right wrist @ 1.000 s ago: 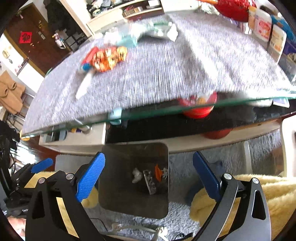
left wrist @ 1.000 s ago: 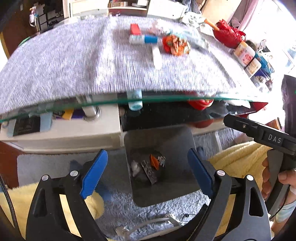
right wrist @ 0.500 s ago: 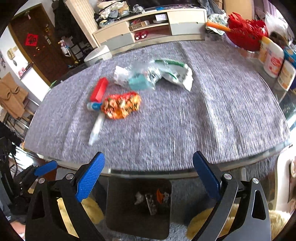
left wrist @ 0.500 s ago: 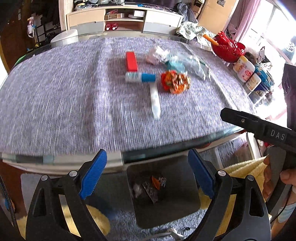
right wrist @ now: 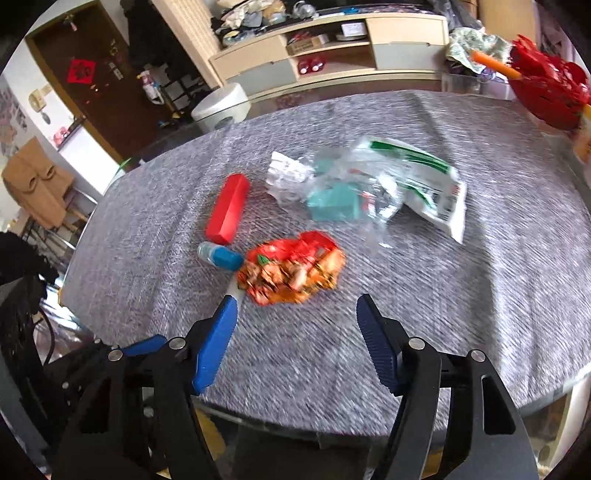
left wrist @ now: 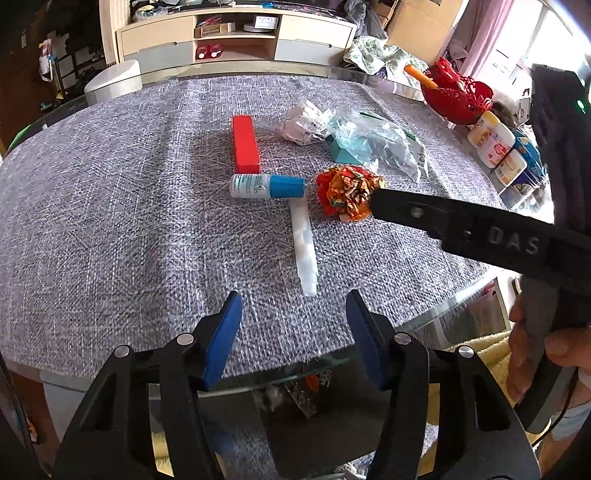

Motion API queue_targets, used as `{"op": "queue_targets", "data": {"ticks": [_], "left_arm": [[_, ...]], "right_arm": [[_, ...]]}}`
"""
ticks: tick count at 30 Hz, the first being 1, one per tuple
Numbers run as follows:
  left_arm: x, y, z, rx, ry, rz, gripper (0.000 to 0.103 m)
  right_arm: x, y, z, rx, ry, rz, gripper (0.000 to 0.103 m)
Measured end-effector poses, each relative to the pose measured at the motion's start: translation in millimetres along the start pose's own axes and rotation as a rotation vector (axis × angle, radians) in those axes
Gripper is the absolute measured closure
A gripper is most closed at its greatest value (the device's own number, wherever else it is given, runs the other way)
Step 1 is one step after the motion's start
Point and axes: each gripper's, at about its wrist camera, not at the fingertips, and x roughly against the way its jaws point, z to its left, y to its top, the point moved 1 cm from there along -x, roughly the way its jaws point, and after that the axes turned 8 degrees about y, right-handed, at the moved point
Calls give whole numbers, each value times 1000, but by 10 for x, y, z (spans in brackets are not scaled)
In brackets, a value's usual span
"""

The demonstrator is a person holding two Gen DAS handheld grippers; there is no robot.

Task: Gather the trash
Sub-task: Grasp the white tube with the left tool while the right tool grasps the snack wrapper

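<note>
On the grey cloth lie a crumpled orange-red wrapper (left wrist: 345, 194) (right wrist: 291, 267), a clear plastic bag (left wrist: 376, 142) (right wrist: 391, 184) over a teal box (right wrist: 334, 203), a crumpled white paper (left wrist: 304, 122), a red box (left wrist: 244, 144) (right wrist: 227, 208), a white-blue bottle (left wrist: 266, 186) (right wrist: 219, 256) and a white tube (left wrist: 304, 243). My left gripper (left wrist: 293, 332) is open and empty, just short of the tube's near end. My right gripper (right wrist: 297, 336) is open and empty, close in front of the orange wrapper. A dark bin (left wrist: 325, 406) with scraps shows under the glass edge.
A red basket (left wrist: 458, 98) (right wrist: 546, 92) and several white jars (left wrist: 495, 144) stand at the table's right edge. A TV cabinet (left wrist: 236, 33) lines the back wall. The right gripper's body (left wrist: 480, 236) crosses the left wrist view.
Both grippers have risen from below the table edge above the bin and moved forward over the cloth toward the trash. Both stay open and empty.
</note>
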Motion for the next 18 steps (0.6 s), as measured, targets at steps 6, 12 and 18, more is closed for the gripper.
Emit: {"op": "queue_targets", "data": {"ticks": [6,12,18], "left_arm": [[-146,77,-15,-4,-19,23,57],[-284,199,-72,-12,-27,23,61],[-361,300,-164,-36,-14,12,85]], "right_arm": [[-212,90,-17,6,-17,30,35],[-292,151,-68,8,-31,23,36],[-305,160,-76,23,-16,22,44]]}}
